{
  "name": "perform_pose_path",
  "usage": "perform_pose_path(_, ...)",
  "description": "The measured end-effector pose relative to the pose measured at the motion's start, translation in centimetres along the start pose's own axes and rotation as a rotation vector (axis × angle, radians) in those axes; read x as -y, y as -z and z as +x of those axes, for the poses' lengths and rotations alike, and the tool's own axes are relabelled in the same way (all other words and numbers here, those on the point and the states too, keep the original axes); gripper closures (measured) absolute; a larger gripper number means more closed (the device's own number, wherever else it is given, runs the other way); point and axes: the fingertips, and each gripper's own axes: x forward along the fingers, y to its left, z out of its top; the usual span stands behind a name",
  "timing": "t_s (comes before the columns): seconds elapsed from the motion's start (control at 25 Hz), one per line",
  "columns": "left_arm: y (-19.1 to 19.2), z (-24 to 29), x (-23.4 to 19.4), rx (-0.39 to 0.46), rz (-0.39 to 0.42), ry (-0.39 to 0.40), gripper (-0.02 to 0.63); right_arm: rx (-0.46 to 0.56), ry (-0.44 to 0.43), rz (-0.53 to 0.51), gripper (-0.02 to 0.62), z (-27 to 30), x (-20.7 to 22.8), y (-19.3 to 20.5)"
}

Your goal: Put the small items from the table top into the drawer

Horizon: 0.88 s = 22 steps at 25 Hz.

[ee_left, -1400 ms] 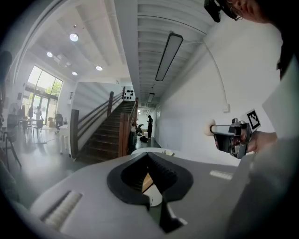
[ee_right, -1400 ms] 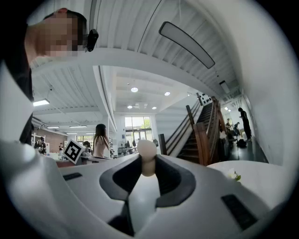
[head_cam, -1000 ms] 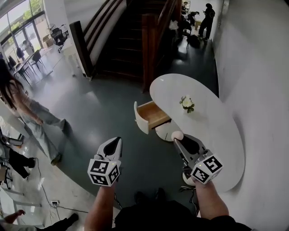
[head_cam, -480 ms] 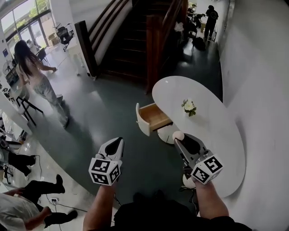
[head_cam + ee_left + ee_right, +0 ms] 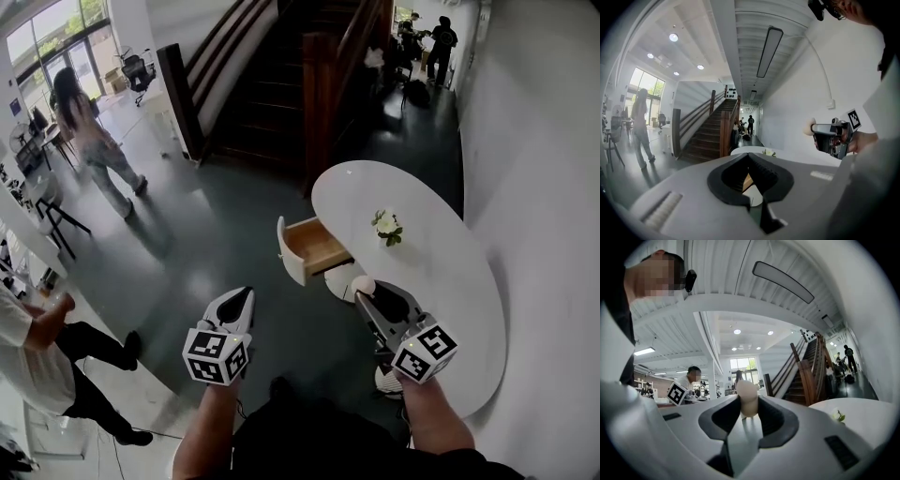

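My right gripper [image 5: 367, 292] is shut on a small cream egg-shaped item [image 5: 364, 284], held at its fingertips over the near edge of the white oval table [image 5: 441, 281]. Its jaws have just been opening a little, and the item [image 5: 748, 398] still sits pinched between the pads of this gripper [image 5: 748, 404]. An open wooden drawer [image 5: 317, 246] juts from the table's left side, just beyond the item. My left gripper [image 5: 246, 294] hangs over the dark floor to the drawer's left, shut and empty; the left gripper's own view [image 5: 749, 157] shows its tips together.
A small white flower [image 5: 386, 222] lies on the table. The table's round white base [image 5: 343, 278] stands under the drawer. A wooden staircase [image 5: 272, 84] rises behind it, and a white wall [image 5: 544, 187] runs along the right. People walk [image 5: 89, 141] or stand [image 5: 37, 356] at the left.
Both grippers keep nearly the same places, and the item stays in the right one. The walker at the left has gone farther away, and another person has come in at the lower left.
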Motion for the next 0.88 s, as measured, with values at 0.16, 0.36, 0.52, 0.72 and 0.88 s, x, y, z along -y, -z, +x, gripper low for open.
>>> perform_pose_path(0.16, 0.1, 1.3, -1.1, -0.006, -0.007, 0.007, 0.595, -0.017, 0.003, 0.032, 0.482, 1.5, 1.0, 1.1)
perform_pose_path(0.36, 0.6, 3.8, -4.0, -0.007, -0.049, 0.037, 0.595, -0.052, 0.008, 0.044, 0.482, 5.4, 2.3, 2.6)
perform_pose_path(0.52, 0.3, 6.2, -7.9, 0.002, -0.065, 0.057, 0.595, -0.080, 0.018, 0.039, 0.483, 9.8, 3.2, 3.3)
perform_pose_path(0.72, 0.1, 9.7, -12.5, -0.008, -0.065, 0.091, 0.595, -0.101, 0.025, 0.026, 0.482, 15.9, 4.2, 3.4)
perform_pose_path(0.88, -0.2, 11.8, -14.9, -0.017, -0.055, 0.123, 0.595, -0.114, 0.037, 0.026, 0.482, 19.7, 4.8, 3.4)
